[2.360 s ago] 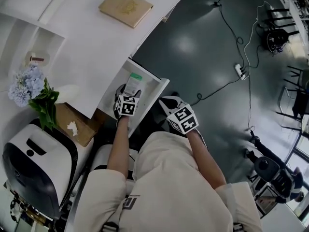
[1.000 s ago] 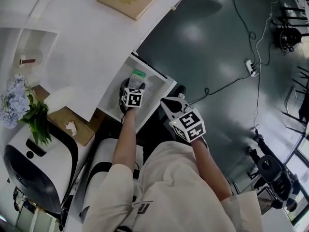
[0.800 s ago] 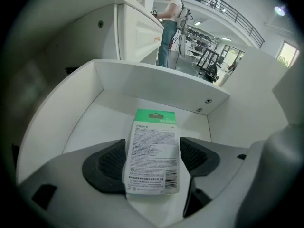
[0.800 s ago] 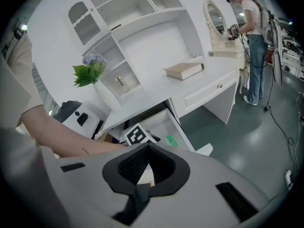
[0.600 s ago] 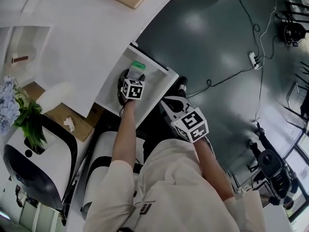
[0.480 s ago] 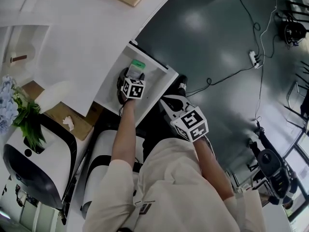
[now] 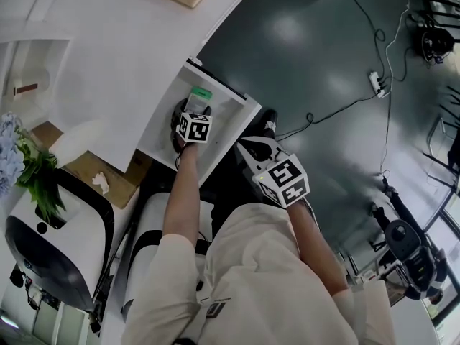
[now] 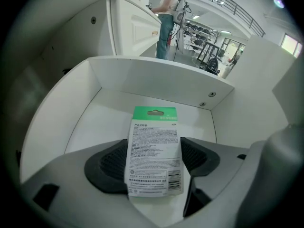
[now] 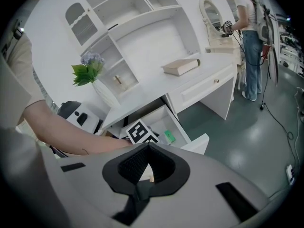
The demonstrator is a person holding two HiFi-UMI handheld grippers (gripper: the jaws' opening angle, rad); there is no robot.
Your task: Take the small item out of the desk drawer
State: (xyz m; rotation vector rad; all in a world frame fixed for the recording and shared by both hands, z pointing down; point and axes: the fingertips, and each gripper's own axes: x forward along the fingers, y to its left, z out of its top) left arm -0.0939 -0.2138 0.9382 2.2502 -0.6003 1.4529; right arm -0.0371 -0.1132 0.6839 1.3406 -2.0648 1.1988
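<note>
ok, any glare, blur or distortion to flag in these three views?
Head view: bright glare blotches on the dark floor, edges stretched. Left gripper view: heavy fisheye with black corners; packet print sharp, though too small to read. Right gripper view: same dark vignette, desk lines bowed.

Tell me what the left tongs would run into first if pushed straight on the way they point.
The packet sits between the left tongs. Beyond it, the first thing in line looks to be the drawer's end wall, the one with two screws; how far off cannot be judged.
</note>
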